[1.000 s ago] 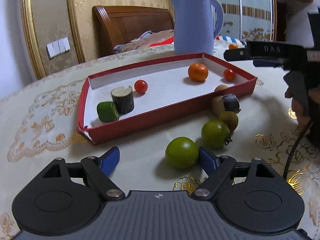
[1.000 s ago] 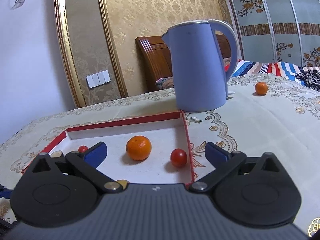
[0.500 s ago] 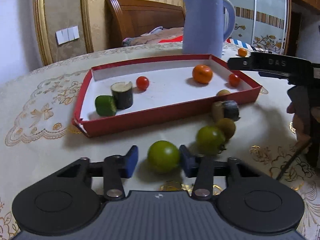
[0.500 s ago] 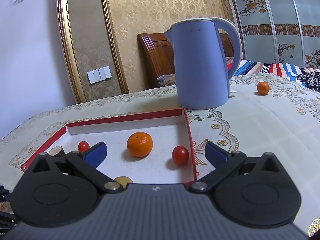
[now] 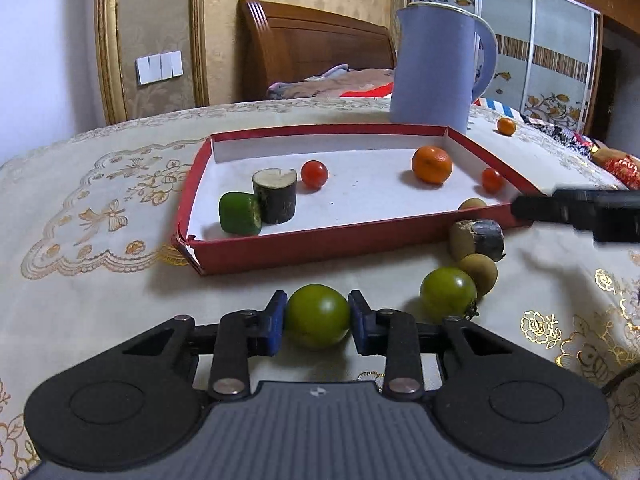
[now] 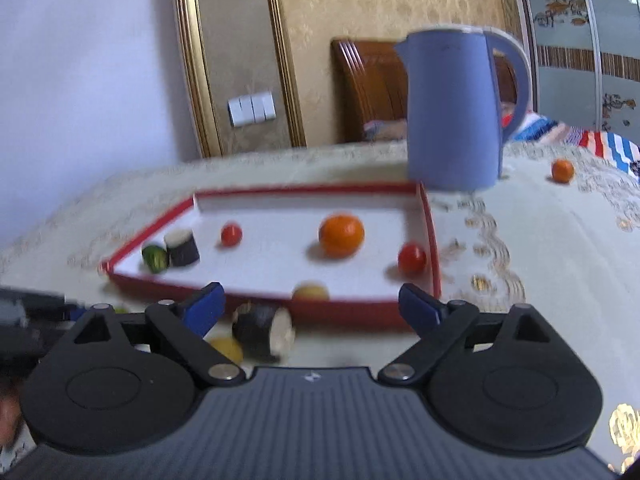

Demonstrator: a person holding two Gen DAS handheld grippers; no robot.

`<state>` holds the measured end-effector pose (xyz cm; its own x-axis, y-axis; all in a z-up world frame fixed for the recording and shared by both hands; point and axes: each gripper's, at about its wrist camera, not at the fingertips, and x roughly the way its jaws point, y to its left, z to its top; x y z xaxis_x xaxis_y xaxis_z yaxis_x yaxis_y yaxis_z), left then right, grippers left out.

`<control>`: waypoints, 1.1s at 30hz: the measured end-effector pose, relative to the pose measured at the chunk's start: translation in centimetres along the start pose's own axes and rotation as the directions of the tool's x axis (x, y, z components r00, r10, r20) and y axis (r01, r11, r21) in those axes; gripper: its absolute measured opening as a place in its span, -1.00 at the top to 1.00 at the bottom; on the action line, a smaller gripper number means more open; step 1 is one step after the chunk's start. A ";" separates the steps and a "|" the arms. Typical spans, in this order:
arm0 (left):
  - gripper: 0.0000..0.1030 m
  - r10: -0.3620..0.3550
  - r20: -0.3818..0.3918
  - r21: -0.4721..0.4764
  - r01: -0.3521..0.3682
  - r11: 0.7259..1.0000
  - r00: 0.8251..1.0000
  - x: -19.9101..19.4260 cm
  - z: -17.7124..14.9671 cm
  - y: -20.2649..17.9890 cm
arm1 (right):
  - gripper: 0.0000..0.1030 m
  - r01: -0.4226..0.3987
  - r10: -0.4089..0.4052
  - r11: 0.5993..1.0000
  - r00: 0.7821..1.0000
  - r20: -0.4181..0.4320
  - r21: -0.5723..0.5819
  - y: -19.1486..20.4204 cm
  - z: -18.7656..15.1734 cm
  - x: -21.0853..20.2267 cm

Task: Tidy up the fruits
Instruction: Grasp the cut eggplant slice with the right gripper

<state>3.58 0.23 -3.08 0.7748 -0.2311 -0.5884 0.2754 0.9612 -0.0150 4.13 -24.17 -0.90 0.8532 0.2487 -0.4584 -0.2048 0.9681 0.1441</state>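
1. Fingers (image 5: 276,322) of the left gripper (image 5: 317,320) sit one on each side of a green tomato (image 5: 317,314); the jaws are closing and the blue pads already touch its flanks, so it is pinched across its width.
2. Round as it is, the green tomato has no long axis to line up with. It sits square between the pads, low on the tablecloth (image 5: 100,300), right at the fingertips.
3. Straight ahead of those fingers lies the red tray (image 5: 320,240), its near wall just beyond the tomato. In my judgement the coming move turns on this: the tomato must go up and forward over that wall.
4. Inside the tray are a green pepper piece (image 5: 239,213), a dark cut stub (image 5: 275,195), two small red tomatoes (image 5: 314,174), an orange (image 5: 432,165) and a small tan fruit (image 5: 472,203) against the near wall.
5. To the right of the left gripper, outside the tray, a second green tomato (image 5: 448,293), a tan fruit (image 5: 480,270) and another dark stub (image 5: 478,236) cluster together.
6. Spread wide and only starting to close, the right gripper (image 6: 310,306) pinches nothing; the dark stub (image 6: 264,330) lies near its left finger, in front of the tray wall. That hand is the nearer one to this cluster, though the view is blurred.
7. Beyond the tray stands a blue kettle (image 5: 436,68), with a lone orange (image 5: 506,126) well apart to its right.
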 end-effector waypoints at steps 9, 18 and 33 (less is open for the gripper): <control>0.37 0.003 0.002 0.005 -0.003 1.000 1.000 0.0 0.0 -0.1 | -0.59 -0.093 0.100 0.991 0.992 -0.075 0.093 2.2 0.3 1.6; 0.37 0.006 0.002 0.009 -0.006 1.000 1.000 0.0 -0.1 -0.2 | -0.26 -0.053 0.083 0.979 0.985 -0.150 0.198 1.6 0.0 4.9; 0.37 0.015 0.002 0.019 -0.015 1.000 1.000 0.0 -0.1 -0.4 | 0.24 -0.002 0.019 0.991 0.990 -0.136 0.130 2.5 -0.2 5.1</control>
<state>3.42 -0.10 -3.14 0.7800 -0.2173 -0.5869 0.2745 0.9615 0.0088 7.81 -20.45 -3.05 0.7758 0.2691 -0.5707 -0.1418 0.9557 0.2579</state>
